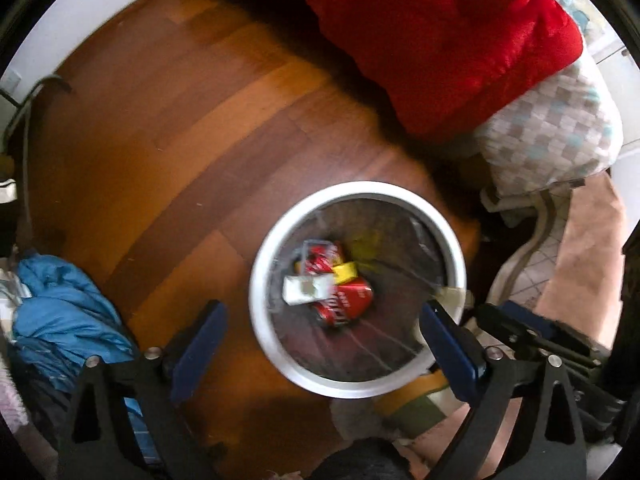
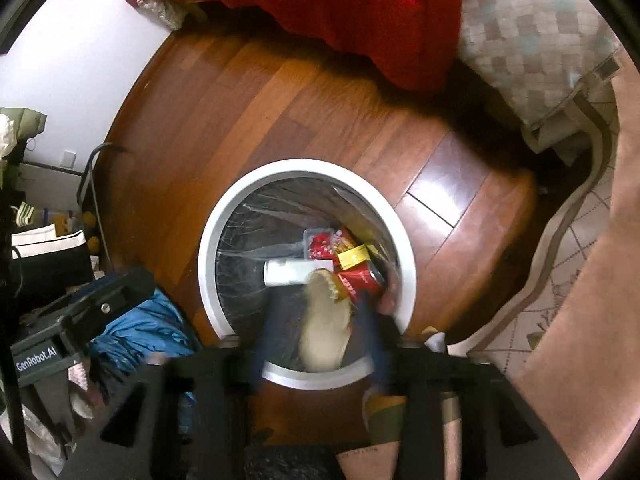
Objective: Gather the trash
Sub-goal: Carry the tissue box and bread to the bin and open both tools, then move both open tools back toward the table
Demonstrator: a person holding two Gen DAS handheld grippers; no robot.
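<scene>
A round white-rimmed trash bin (image 1: 260, 272) with a clear liner stands on the wood floor; it also shows in the right wrist view (image 2: 208, 248). Inside lie a red can (image 1: 344, 304), a white carton (image 1: 306, 288), a yellow wrapper (image 1: 346, 272) and a red packet (image 1: 324, 258). My left gripper (image 1: 324, 344) is open and empty above the bin's near rim. My right gripper (image 2: 316, 328) is over the bin with a beige crumpled piece of trash (image 2: 324, 320) between its blurred fingers; whether they still grip it is unclear.
A red blanket (image 1: 440, 40) and a checked pillow (image 1: 548, 132) hang at the bed's edge behind the bin. Blue clothing (image 1: 60, 312) lies at the left. A patterned rug (image 2: 568, 260) is at the right. Bags and a wire rack (image 2: 48, 240) stand by the wall.
</scene>
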